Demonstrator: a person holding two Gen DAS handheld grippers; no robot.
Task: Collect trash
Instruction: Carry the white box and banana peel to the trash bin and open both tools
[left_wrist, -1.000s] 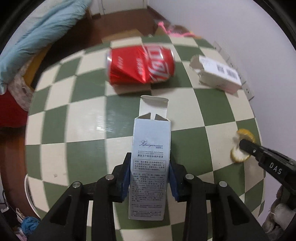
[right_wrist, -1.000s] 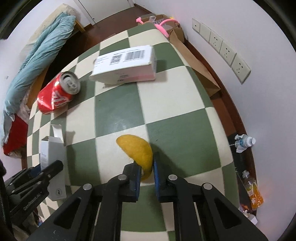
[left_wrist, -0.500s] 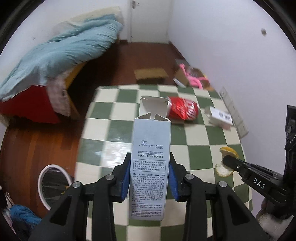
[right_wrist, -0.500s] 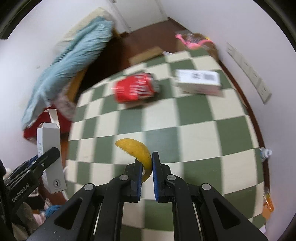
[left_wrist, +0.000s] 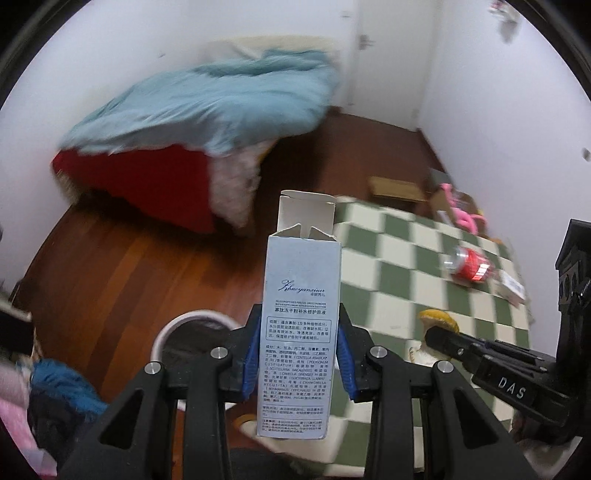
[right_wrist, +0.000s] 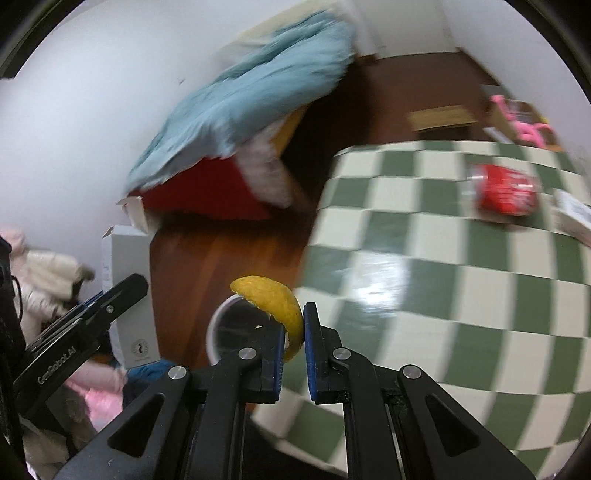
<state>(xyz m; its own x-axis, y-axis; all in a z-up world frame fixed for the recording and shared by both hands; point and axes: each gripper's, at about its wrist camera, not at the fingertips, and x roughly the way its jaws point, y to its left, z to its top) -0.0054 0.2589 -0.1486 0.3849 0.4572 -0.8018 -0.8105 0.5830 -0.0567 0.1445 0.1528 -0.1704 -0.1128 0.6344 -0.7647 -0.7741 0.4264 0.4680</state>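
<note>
Left gripper (left_wrist: 301, 363) clamping printed carton (left_wrist: 301, 325), right gripper (right_wrist: 293, 356) pinching peel (right_wrist: 275, 304); checkered table (right_wrist: 424, 280) right, seemingly bin (right_wrist: 218, 332) near

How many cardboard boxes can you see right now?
2: a tall pale blue box held in the left tongs, and a white box lying on the checkered table beside the red can.
</note>
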